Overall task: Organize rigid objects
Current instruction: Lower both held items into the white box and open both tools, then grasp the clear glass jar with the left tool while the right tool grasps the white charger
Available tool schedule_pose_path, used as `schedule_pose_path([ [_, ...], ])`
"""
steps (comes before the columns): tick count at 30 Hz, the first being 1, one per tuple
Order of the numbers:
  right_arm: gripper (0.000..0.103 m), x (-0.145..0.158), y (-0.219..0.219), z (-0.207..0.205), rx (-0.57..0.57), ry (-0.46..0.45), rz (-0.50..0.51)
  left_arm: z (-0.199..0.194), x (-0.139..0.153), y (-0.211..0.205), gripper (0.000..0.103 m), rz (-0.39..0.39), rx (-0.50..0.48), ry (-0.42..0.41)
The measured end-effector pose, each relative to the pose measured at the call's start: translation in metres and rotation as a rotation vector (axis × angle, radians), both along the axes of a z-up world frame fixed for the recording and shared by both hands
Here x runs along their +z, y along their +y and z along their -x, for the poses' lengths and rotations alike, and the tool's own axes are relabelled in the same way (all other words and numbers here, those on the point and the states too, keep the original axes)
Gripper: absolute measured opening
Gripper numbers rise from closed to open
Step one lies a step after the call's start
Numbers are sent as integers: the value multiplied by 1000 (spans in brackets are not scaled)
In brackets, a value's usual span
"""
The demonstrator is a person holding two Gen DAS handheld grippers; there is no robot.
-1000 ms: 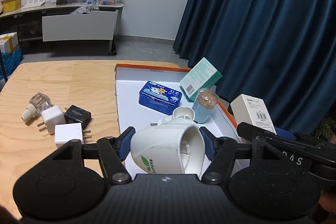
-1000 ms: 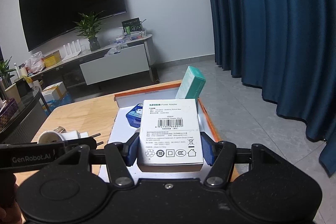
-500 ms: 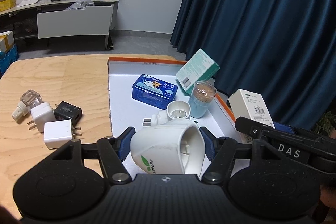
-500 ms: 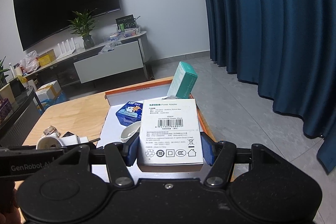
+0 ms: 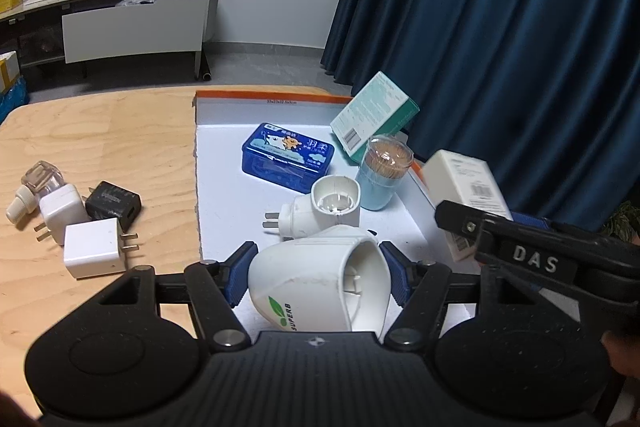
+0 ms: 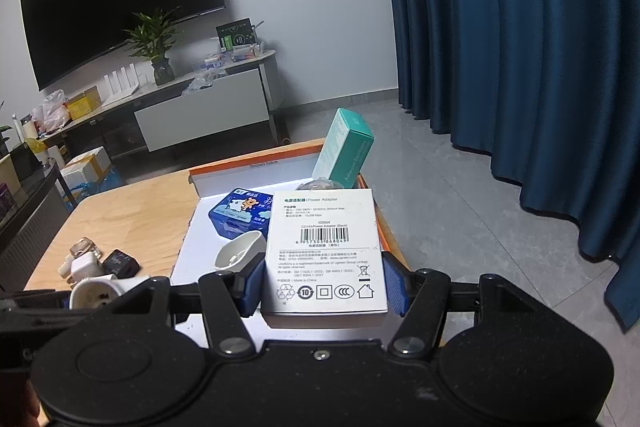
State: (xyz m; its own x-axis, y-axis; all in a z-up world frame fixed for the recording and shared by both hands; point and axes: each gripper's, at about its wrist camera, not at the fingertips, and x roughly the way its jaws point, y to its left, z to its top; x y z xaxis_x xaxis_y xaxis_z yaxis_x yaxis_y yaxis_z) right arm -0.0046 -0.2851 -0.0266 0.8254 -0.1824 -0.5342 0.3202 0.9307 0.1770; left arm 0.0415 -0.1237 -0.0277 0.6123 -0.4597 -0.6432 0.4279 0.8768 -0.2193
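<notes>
While both grips hold, the tray (image 5: 224, 163) looms nearer than before.

the white power adapter box (image 6: 326, 251) hides the toothpick jar (image 6: 320, 183) except its lid top. the right gripper (image 5: 456, 223) covers the lower part of that box in the left wrist view. small print on the teal box (image 5: 374, 117) is illegible.

Your left gripper (image 5: 318, 277) clamps the white SUPERB plug-in unit (image 5: 320, 287) over the tray (image 5: 224, 195); right gripper (image 5: 472, 223) w/ adapter box (image 5: 466, 183) nearby.
</notes>
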Motion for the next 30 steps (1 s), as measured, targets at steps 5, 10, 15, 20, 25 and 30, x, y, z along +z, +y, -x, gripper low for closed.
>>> schedule_pose_path([
  [5,78,4,-7,6,-25,-36,-12,-3,-1,-2,66,-5,-5,7],
  [10,77,12,-9,16,-39,-76,-11,-6,-6,-10,67,-2,-36,31],
  [15,77,17,-7,20,-40,-92,-4,-3,-6,-11,79,23,-75,50],
  [20,77,20,2,19,-12,-103,-3,-1,5,0,80,30,-43,36],
  [25,79,23,16,13,25,-108,-8,-6,12,16,84,-16,32,21],
  [30,81,22,37,3,77,-90,1,-14,15,41,89,-43,107,20],
])
